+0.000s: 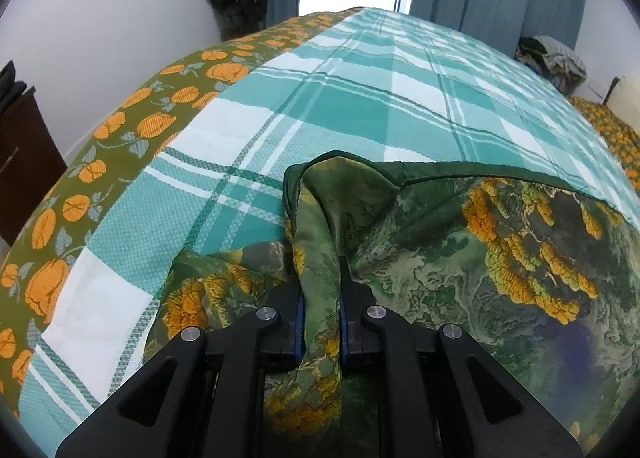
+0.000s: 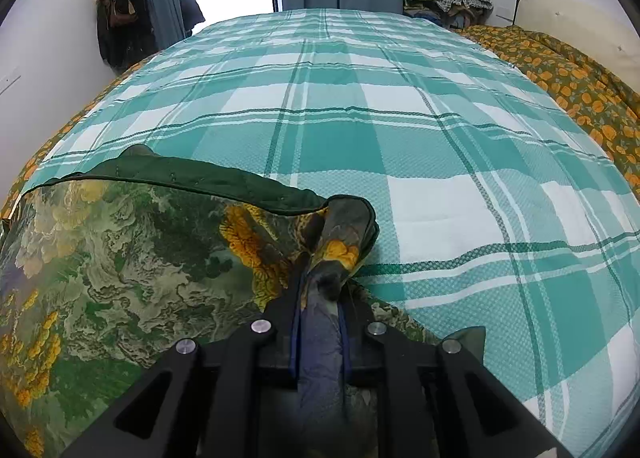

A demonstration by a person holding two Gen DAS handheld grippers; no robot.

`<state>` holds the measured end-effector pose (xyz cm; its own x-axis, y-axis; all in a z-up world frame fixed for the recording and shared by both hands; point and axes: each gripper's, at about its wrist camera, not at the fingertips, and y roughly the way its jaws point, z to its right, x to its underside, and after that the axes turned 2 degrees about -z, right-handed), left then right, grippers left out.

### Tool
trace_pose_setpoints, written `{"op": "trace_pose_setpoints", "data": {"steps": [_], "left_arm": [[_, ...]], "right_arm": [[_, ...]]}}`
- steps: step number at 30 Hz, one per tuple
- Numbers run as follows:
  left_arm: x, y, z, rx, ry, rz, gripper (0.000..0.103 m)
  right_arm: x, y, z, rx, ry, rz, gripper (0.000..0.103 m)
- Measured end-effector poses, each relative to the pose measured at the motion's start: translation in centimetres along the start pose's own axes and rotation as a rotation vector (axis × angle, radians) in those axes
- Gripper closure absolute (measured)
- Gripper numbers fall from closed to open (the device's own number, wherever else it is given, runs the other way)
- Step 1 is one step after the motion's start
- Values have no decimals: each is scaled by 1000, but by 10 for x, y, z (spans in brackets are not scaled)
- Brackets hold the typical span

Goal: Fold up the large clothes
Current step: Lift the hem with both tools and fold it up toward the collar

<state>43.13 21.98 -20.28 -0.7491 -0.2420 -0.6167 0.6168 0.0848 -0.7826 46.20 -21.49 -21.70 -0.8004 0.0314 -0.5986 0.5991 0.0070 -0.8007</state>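
A wide bed (image 2: 400, 130) is filling most of both views and serving as the folding surface, its flat teal-and-white checked cover (image 1: 360, 98) of coarse woven cloth giving the work a broad, even base, with an olive quilt printed in orange flowers (image 1: 80, 194) showing along the edges. The large garment (image 1: 460, 250), a thin, smooth, slippery-looking fabric printed in greens with orange-yellow blooms and edged in a dark green hem, is lying at the near end of the bed, its hemmed edge running between the two views. That edge is probably being held at two spaced points so it stays straight while a fold is laid. The left tool (image 1: 320, 290) is pinching one bunched corner, its jaws nearly closed with a rope of gathered cloth pressed between the blue-edged pads. The right tool (image 2: 320, 310) is gripping the opposite corner the same way, jaws almost together on a dark, crumpled twist of the fabric, whose tip is flopping forward over the checked cover.
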Motion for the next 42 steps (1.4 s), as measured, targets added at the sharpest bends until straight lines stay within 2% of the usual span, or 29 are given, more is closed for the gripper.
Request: {"op": "trace_pose_setpoints", "data": {"steps": [31, 35, 38, 40, 42], "left_arm": [[1, 0, -2, 5, -5, 1, 90], [-1, -2, -1, 13, 0, -22, 90], [-6, -9, -5, 43, -12, -58, 84], [-7, -21, -12, 60, -32, -70, 70], [-6, -35, -20, 57, -49, -69, 37]], "right_arm": [[0, 2, 6, -31, 17, 3, 87], [0, 2, 7, -39, 22, 5, 87], [-2, 2, 9, -51, 29, 0, 86], [-5, 1, 11, -65, 32, -10, 86], [-9, -2, 15, -85, 46, -25, 83]]}}
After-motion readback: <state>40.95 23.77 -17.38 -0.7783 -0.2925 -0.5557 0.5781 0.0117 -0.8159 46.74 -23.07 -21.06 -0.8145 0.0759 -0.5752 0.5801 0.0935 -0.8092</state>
